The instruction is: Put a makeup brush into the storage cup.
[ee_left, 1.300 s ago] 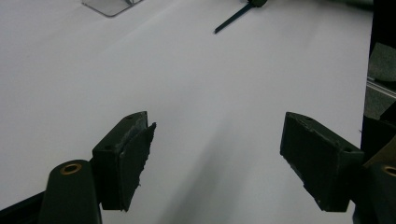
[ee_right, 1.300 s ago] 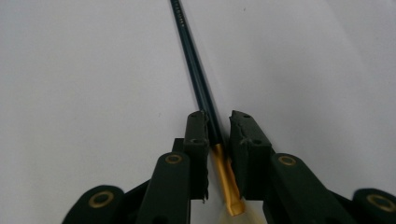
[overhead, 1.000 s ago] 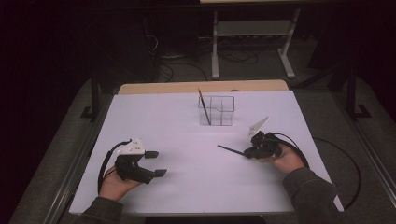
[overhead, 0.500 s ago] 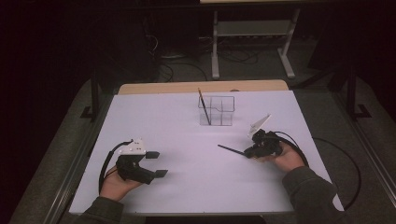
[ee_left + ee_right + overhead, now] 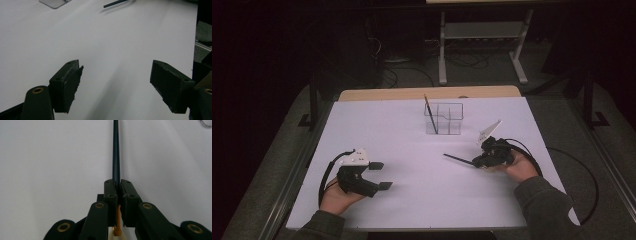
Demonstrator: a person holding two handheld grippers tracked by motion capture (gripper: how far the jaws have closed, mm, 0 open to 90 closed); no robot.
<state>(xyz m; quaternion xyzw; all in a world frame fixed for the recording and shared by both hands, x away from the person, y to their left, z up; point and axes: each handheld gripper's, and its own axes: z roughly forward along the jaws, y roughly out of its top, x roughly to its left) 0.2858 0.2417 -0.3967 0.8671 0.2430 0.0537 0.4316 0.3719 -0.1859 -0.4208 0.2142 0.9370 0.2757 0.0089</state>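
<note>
Here: dark pencil (image 5: 116,150) low over the white table (image 5: 412,150), clamped between my right gripper (image 5: 476,162) jaws, pointing left. Right hand (image 5: 518,167) rests low. Left gripper (image 5: 379,175) lies on the table, jaws wide apart, holding nothing.

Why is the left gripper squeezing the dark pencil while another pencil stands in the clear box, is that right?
Not quite. The right gripper squeezes the dark pencil, as the right gripper view shows. The left gripper has its jaws open. Another pencil does stand in the clear box.
</note>
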